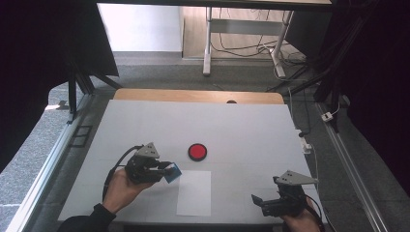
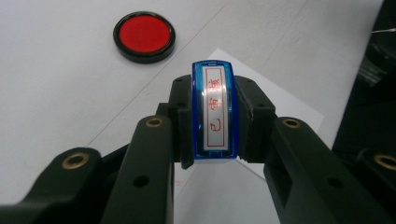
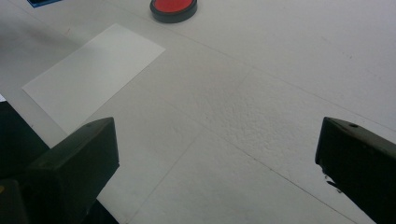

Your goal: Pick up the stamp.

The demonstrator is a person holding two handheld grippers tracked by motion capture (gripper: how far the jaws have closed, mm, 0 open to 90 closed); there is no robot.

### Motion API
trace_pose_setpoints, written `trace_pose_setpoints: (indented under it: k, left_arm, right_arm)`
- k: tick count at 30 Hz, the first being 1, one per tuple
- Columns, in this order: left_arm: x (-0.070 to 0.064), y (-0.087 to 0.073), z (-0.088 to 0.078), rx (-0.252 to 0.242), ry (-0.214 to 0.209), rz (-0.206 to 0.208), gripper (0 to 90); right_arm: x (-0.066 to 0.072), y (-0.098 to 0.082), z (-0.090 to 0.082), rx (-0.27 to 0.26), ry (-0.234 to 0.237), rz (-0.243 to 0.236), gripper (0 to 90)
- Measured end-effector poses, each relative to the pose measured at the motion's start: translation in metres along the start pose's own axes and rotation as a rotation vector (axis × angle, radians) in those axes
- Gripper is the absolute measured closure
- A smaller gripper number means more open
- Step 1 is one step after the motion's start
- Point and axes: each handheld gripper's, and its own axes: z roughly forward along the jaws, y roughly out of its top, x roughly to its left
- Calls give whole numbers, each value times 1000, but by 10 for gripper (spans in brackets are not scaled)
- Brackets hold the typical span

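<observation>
Stamp (image 2: 214,112): clamped in the left gripper (image 1: 164,170) fingers — long axis upright in its view.
Ink pad (image 1: 197,152): far-right of it; paper sheet (image 1: 194,193) just right.
Right gripper (image 1: 261,203): fingers apart — empty.

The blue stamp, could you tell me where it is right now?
The blue stamp is clamped in the left tool, just left of the paper sheet, below the red ink pad.
</observation>
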Motion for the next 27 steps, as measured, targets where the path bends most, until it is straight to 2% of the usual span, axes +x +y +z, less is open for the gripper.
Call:
trace_pose_setpoints:
  k: [2,10,14,17,21,27]
  left_arm:
    - [2,3,-2,-11,-14,-3,701]
    - [1,17,-8,-49,-8,50,701]
    - [1,24,-10,-72,-42,77,701]
    - [1,28,-11,-108,-64,92,701]
    - [-2,29,-14,-154,-95,95,701]
    - [-8,30,-15,-193,-131,110,701]
  right_arm:
    - [0,0,0,-1,0,0,0]
    - [0,0,0,1,1,-1,0]
    - [0,0,0,4,-1,-2,0]
    - [0,0,0,5,-1,-3,0]
    - [1,0,1,2,-2,-9,0]
    - [3,0,1,8,-5,-34,0]
